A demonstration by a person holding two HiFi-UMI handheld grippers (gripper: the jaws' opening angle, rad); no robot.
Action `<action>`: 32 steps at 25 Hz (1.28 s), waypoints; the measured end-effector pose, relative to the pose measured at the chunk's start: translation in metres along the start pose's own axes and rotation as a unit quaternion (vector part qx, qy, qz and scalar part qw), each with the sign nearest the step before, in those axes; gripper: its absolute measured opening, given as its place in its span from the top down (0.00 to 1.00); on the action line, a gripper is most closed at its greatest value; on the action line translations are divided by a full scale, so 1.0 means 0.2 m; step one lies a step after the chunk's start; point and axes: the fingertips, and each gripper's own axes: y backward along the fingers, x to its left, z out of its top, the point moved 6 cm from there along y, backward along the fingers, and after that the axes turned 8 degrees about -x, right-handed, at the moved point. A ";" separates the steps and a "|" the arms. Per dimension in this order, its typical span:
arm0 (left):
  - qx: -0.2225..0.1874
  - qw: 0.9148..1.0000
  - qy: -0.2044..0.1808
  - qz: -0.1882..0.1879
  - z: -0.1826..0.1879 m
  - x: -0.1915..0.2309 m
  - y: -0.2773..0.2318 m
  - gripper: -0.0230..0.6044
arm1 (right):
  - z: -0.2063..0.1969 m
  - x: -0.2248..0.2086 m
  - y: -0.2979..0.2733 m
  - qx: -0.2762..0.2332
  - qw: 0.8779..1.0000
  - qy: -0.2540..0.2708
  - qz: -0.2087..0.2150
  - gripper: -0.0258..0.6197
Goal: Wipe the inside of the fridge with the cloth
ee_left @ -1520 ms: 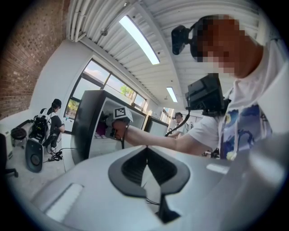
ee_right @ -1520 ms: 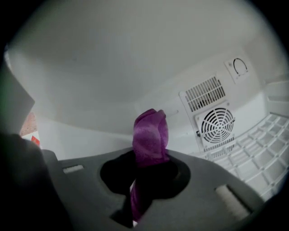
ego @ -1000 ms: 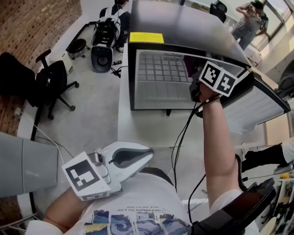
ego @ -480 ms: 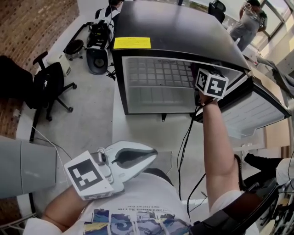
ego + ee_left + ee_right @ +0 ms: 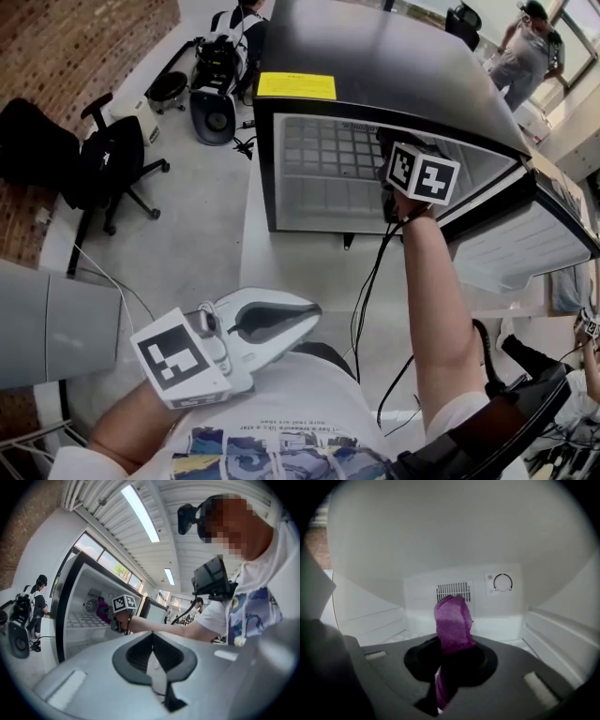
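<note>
Between the shut jaws of the right claw (image 5: 449,667) sits the purple cloth (image 5: 452,616). It is pinched by its lower part, so a soft fold sticks up past the tips. That claw is inside the open fridge (image 5: 543,620) and faces the back wall, where a vent (image 5: 453,591) and a round dial (image 5: 503,582) show. The cloth looks close to that wall, but I cannot tell if it touches. I think the cloth is light, soft and floppy, so it will bend and squash when it is pushed on the white walls. A hold low down on the bunch, like this one, should keep it from slipping out. Down by the person's tummy, well away from the fridge, the left claw (image 5: 302,317) has its jaws closed together with nothing in them
</note>
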 end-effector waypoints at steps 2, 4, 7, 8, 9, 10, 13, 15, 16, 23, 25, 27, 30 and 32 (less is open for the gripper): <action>-0.002 1.000 0.000 0.005 0.00 0.00 0.03 0.95 | 0.00 0.05 -0.01 0.001 1.000 -0.006 0.005 0.88; -0.004 1.000 -0.002 0.012 0.00 0.00 0.06 0.95 | 0.01 0.09 -0.02 0.000 1.000 -0.007 0.008 0.88; -0.006 1.000 -0.006 0.021 0.00 0.01 0.11 0.95 | 0.01 0.17 -0.04 0.000 0.999 -0.023 0.025 0.88; -0.010 1.000 -0.002 0.023 0.00 0.00 0.12 0.95 | 0.01 0.20 -0.04 0.000 0.999 -0.023 0.030 0.88; -0.012 1.000 -0.001 0.025 0.01 0.00 0.13 0.95 | 0.01 0.24 -0.05 0.000 0.999 -0.020 0.034 0.88; -0.013 1.000 0.000 0.028 0.01 -0.01 0.14 0.95 | 0.01 0.27 -0.05 0.000 0.999 -0.019 0.039 0.88; -0.015 0.999 -0.001 0.036 0.01 -0.02 0.19 0.95 | 0.01 0.36 -0.07 0.000 0.998 -0.029 0.055 0.88; -0.016 0.999 -0.001 0.042 0.01 -0.03 0.22 0.95 | 0.01 0.42 -0.08 0.000 0.997 -0.031 0.065 0.88; -0.016 0.999 -0.002 0.045 0.01 -0.03 0.24 0.95 | 0.02 0.45 -0.09 -0.001 0.997 -0.033 0.070 0.88; -0.020 0.997 -0.002 0.070 -0.01 -0.05 0.34 0.95 | 0.02 0.63 -0.13 -0.005 0.993 -0.060 0.101 0.88; -0.020 0.997 -0.003 0.075 -0.01 -0.06 0.37 0.95 | 0.03 0.69 -0.13 -0.006 0.991 -0.076 0.112 0.88; -0.020 0.997 -0.003 0.078 0.00 -0.07 0.39 0.95 | 0.04 0.73 -0.13 -0.008 0.987 -0.098 0.124 0.88; -0.022 0.997 -0.004 0.079 0.00 -0.08 0.42 0.95 | 0.05 0.77 -0.12 -0.012 0.980 -0.144 0.136 0.88; -0.021 0.997 -0.004 0.080 0.00 -0.09 0.44 0.95 | 0.05 0.77 -0.11 -0.013 0.976 -0.167 0.140 0.88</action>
